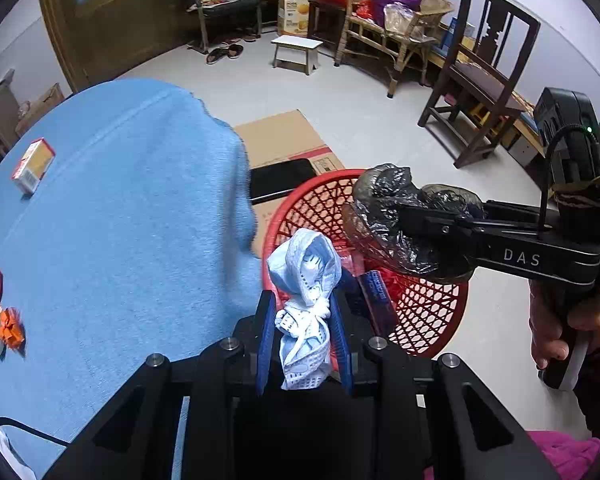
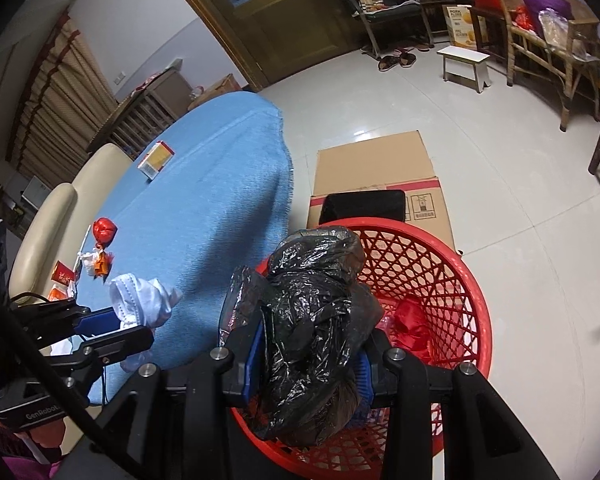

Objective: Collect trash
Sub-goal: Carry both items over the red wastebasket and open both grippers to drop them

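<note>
Holding two loads: left gripper jaws clenched on a crumpled face mask, right gripper jaws clamped on a black plastic bag. Red basket sits below both. Risk: mask hangs near the rim by the table, so an early release drops it outside.

A lived-in home sitting room, as I see it through both wrist cameras.

I make out a wooden door with patterned glass, slippers on the tiled floor, a rattan settee heaped with bags, a dark wooden chair, a small stool, curtains, a cream sofa and a bench under a blue cloth.
</note>
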A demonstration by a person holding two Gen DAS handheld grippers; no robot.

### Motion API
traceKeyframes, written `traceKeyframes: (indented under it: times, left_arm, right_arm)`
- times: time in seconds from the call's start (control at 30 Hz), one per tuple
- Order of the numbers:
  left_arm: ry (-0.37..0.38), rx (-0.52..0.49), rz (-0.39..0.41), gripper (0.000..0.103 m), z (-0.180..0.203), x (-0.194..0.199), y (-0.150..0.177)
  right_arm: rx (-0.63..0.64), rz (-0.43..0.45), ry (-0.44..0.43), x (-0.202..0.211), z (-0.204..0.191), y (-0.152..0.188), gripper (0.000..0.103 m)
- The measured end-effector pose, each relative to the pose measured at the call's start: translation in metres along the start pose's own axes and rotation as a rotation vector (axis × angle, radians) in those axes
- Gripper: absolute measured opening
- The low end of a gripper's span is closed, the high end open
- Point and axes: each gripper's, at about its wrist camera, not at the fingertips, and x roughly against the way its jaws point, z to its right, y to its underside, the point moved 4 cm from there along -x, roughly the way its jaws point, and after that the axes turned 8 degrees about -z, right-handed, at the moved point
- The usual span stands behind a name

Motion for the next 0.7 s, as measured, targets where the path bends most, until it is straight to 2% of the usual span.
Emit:
traceKeyframes:
  times: [0.37,0.5,0.6,0.7]
  left_arm:
    - [0.023,-0.043,-0.018,0.028,0.019,-0.011,-0.006]
    - [0.056,-0.047,-0.027,0.028,0.022,-0.015,-0.008]
    - [0.071,-0.042,-0.031,0.033,0.024,-0.018,-0.009]
    - [0.081,-0.035,-0.024,0.043,0.023,-0.019,-0.009]
  right_arm:
    - [-0.039,0.003,0.002,0.005,0.018,0.003,0.041]
    - [-0.054,-0.003,0.012,0.003,0.024,0.004,0.042]
    - [-0.086,-0.019,0.003,0.002,0.031,0.005,0.042]
    - [-0.112,-0.026,0.003,0.002,0.037,0.005,0.049]
